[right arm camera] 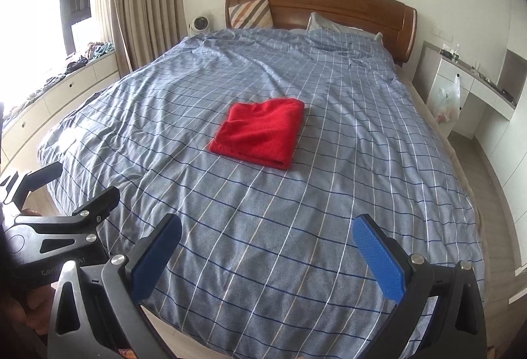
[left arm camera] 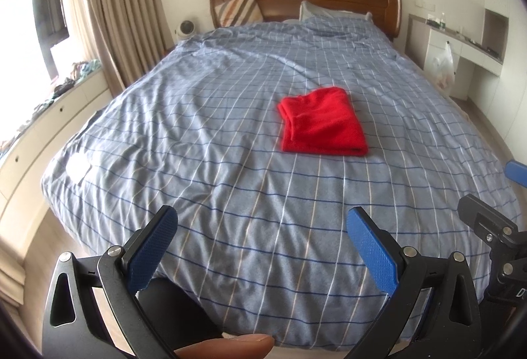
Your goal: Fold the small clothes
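The red garment [left arm camera: 322, 123] lies mid-bed on the checked duvet [left arm camera: 230, 161] as a neat rectangle, so the folding looks finished (or nearly so). The left gripper [left arm camera: 262, 247] and right gripper [right arm camera: 266, 255] both hang spread and empty near the foot, well apart from it. Any further fold calls for reaching forward to an edge.

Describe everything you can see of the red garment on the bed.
The red garment is plain bright red, soft and fleecy-looking, folded into a neat, roughly rectangular stack with layered edges showing along one side. It lies flat near the middle of the blue checked bedcover, resting on that alone. Neither tool touches it; both are open, held back near the foot of the bed.
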`<state>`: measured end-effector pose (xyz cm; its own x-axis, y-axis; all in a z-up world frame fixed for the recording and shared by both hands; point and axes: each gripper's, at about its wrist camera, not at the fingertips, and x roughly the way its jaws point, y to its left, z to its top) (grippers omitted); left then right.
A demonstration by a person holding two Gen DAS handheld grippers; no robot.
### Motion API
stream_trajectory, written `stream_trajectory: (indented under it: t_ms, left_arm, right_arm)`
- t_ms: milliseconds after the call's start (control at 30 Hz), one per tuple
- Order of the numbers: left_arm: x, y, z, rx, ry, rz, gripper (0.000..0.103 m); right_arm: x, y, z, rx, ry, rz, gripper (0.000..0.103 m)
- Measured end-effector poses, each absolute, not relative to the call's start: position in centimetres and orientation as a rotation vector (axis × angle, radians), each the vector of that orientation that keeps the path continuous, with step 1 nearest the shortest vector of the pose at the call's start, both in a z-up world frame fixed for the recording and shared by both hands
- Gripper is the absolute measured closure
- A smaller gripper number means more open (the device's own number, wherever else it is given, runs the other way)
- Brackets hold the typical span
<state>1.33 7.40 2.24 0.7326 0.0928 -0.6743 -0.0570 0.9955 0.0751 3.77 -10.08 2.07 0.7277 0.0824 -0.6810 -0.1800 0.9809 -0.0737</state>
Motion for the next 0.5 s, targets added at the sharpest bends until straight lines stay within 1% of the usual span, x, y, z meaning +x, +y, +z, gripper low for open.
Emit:
stream_trajectory:
  t_ms: [200,500]
  left_arm:
    - [1.6,7.3,2.6,0.024,0.75,0.082,0.0]
    - [1.3,6.3,3.3,0.054,0.732,0.076,0.0]
  right_arm:
    - [3.8,-10.6,2.1,-0.159,0.734,0.091,0.001]
    - [3.9,-11.8,2.9,-0.133,0.731,0.07,0.001]
